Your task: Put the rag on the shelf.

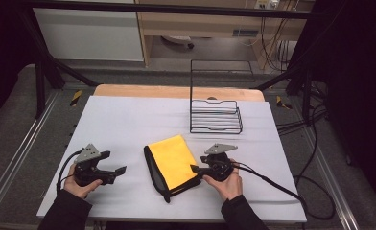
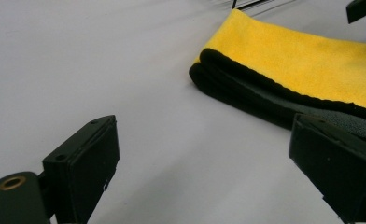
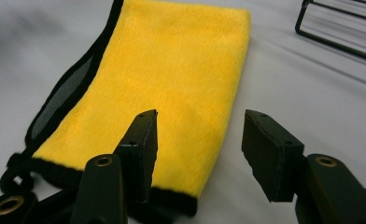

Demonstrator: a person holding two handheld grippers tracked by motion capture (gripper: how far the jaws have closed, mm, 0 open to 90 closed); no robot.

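Both claws stood with their jaws apart and nothing between them: the left claw [image 1: 120,170] gaped wide above bare cloth, while the right claw [image 1: 194,168] sat partly spread at the near right corner of the towel, its pads pressing on nothing. Beneath everything lay the table [image 1: 128,120], draped in a white sheet. Toward the far side stood a black wire rack [image 1: 215,116], well apart from the hands. Between the two claws the folded towel [image 1: 173,160] lay flat, yellow side up, with a black edge showing along its left and near borders.
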